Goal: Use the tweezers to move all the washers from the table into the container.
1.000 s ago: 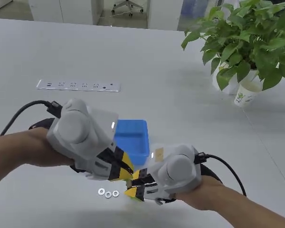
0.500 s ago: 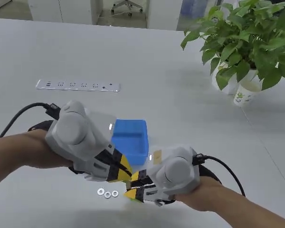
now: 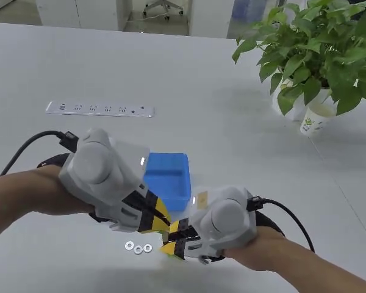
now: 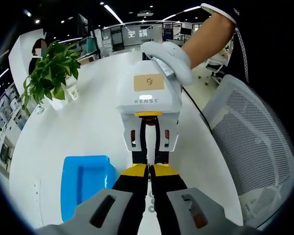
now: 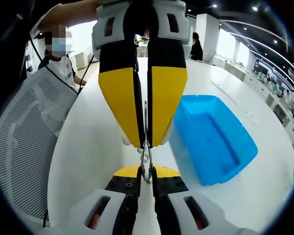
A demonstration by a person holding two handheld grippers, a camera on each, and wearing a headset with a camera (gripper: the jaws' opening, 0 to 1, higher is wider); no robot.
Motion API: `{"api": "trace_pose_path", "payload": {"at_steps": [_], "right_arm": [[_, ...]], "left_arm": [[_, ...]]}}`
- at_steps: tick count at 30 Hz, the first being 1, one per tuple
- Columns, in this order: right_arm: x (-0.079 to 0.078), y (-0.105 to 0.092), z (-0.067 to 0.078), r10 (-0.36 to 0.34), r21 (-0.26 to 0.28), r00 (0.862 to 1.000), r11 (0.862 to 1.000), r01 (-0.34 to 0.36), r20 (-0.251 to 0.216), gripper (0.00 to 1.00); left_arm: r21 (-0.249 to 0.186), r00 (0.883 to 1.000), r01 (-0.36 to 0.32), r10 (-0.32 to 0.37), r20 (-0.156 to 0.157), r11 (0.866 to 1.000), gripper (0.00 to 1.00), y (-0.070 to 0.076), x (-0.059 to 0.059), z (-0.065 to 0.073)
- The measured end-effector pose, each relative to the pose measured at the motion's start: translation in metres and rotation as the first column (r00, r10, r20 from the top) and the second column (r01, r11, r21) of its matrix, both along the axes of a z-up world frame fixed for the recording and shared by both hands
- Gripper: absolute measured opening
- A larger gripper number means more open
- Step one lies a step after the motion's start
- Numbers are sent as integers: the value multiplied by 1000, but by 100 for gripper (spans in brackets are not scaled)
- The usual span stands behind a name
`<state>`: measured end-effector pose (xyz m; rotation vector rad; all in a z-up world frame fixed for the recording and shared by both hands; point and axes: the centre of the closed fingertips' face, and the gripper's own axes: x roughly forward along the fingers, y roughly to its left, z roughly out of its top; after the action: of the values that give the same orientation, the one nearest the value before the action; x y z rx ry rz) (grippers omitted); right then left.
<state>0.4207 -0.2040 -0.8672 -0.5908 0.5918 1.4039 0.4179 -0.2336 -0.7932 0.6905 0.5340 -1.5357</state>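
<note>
The right hand-held gripper (image 5: 146,172) has its jaws pressed together on the thin metal tweezers (image 5: 146,155), whose strip runs straight up from between its yellow tips. The left hand-held gripper (image 4: 149,170) meets it nose to nose, and its yellow-padded jaws are closed down to a slit on the same strip, so both pinch the tweezers from opposite ends. In the head view the two tools come together low over the tabletop (image 3: 219,97), the left from the near left and the right from the near right, each in a bare hand with a black cable trailing behind. Three small washers (image 3: 138,248) lie in a short row on the tabletop just below and to the left of the meeting tips. The blue container (image 3: 171,168) sits just beyond the grippers, partly hidden by the left one. Farther back on the left lies a white power strip (image 3: 100,110), and at the far right stands a leafy plant (image 3: 320,49) in a white pot. A grey mesh chair (image 4: 250,142) stands beside the tabletop.
</note>
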Motion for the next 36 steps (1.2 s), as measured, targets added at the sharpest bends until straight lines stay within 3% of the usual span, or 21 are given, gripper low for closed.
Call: {"api": "trace_pose_path", "payload": {"at_steps": [7,14,27,36], "right_arm": [[-1,1,0,7,-1,1000,1000,-7,3,11],[0,3,8,7,12,1000,1000,-7,3,11],[10,13,38,20,36,1000,999,-21,15,11],[25,18,56,23,50,999,998,-25,37,10]], "left_arm": [[8,1000,3,-3,1,1000,6,1,-1,0],[0,1000,-5,5,-2,1000,6,3,1,8],[-9,1000,-11,11,-7,1000,6,12,10,38],[-14,1000,-11,11,14,1000,6,15,22,56]]}}
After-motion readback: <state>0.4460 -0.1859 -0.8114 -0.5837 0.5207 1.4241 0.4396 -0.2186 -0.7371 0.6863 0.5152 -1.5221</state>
